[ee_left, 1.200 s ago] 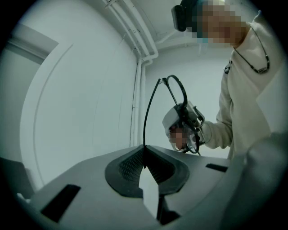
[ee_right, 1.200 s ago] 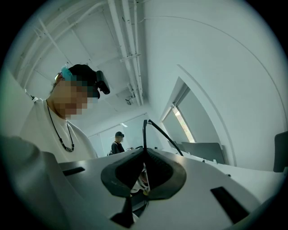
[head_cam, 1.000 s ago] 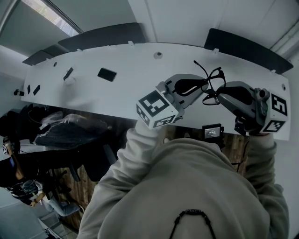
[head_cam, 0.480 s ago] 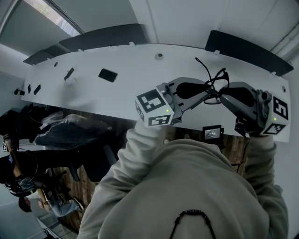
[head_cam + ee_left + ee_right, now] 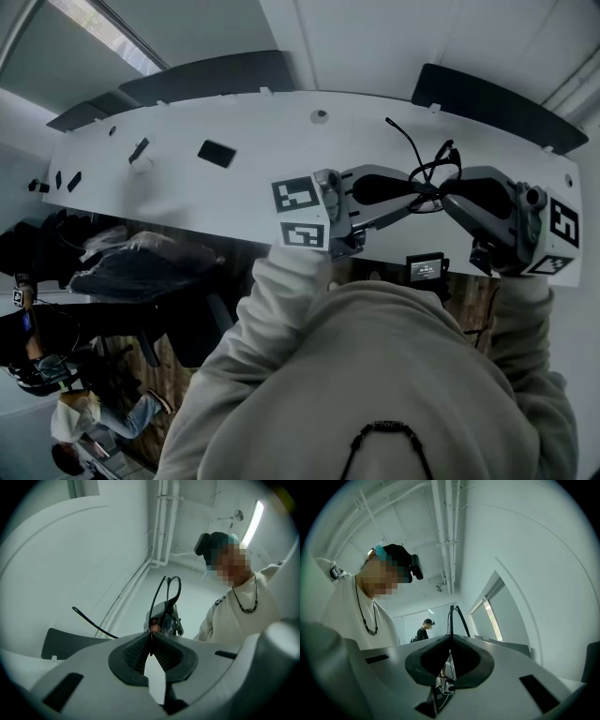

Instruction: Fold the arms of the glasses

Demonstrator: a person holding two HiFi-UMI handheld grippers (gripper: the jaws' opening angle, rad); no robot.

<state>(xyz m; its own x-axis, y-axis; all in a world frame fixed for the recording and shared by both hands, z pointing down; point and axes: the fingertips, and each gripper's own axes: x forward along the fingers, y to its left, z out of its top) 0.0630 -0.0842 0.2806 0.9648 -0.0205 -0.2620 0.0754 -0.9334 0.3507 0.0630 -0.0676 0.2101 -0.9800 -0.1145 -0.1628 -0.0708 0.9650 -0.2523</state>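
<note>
Over the table, left gripper and right gripper both pinch the glasses tight, so a careless twist could bend that skinny frame.

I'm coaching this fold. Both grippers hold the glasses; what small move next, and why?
Probably release the left gripper and swing the outstretched arm inward: the right gripper also pinches the glasses midair, and that arm sticks out unfolded.

"Where are the grippers?"

"Both are up in front of the chest, pointing inward and nearly tip to tip. The left gripper is pinched onto the glasses, and the right gripper grips them likewise."

"Arms?"

"Both elbows bent, forearms raised."
</note>
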